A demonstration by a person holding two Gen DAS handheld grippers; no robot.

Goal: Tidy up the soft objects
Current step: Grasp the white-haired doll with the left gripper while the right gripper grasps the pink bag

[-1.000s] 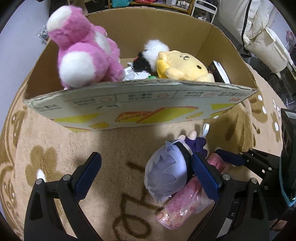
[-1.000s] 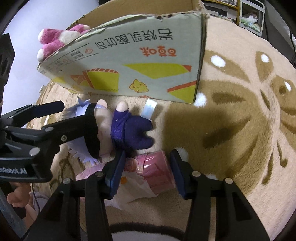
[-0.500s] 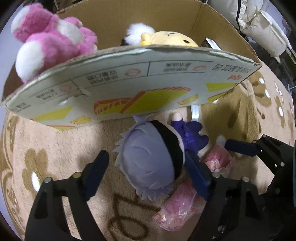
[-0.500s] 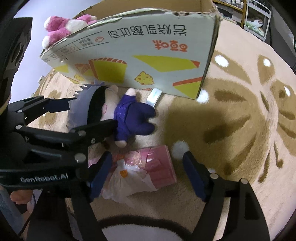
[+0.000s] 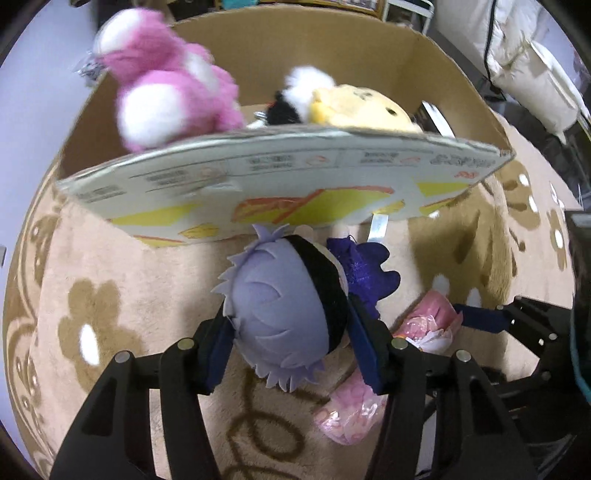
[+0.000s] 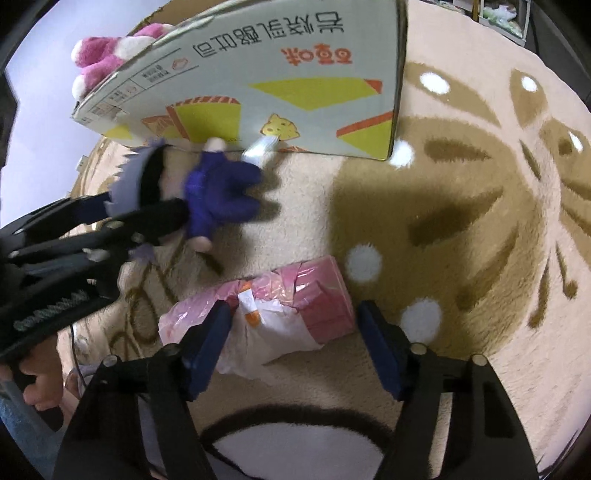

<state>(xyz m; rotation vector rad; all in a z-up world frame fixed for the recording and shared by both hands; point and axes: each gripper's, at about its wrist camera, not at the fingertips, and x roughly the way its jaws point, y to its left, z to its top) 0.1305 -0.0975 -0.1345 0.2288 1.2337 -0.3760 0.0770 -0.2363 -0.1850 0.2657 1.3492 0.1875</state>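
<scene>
Doll (image 5: pixel 284 314) – lavender hair, navy suit; rug (image 6: pixel 480 229) – beige-brown.

A plush beige rug (image 6: pixel 461 258) with brown flower and leaf patterns and white dots fills most of both views. Pale lavender floor (image 5: pixel 33 85) shows at the upper left. At the upper right, a cream quilted cushion (image 5: pixel 532 70) stands beside a white metal rack (image 5: pixel 406 11).

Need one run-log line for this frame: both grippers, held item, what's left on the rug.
left gripper: shut on doll | right gripper: open, straddling pink package on rug | box: holds plush toys
</scene>
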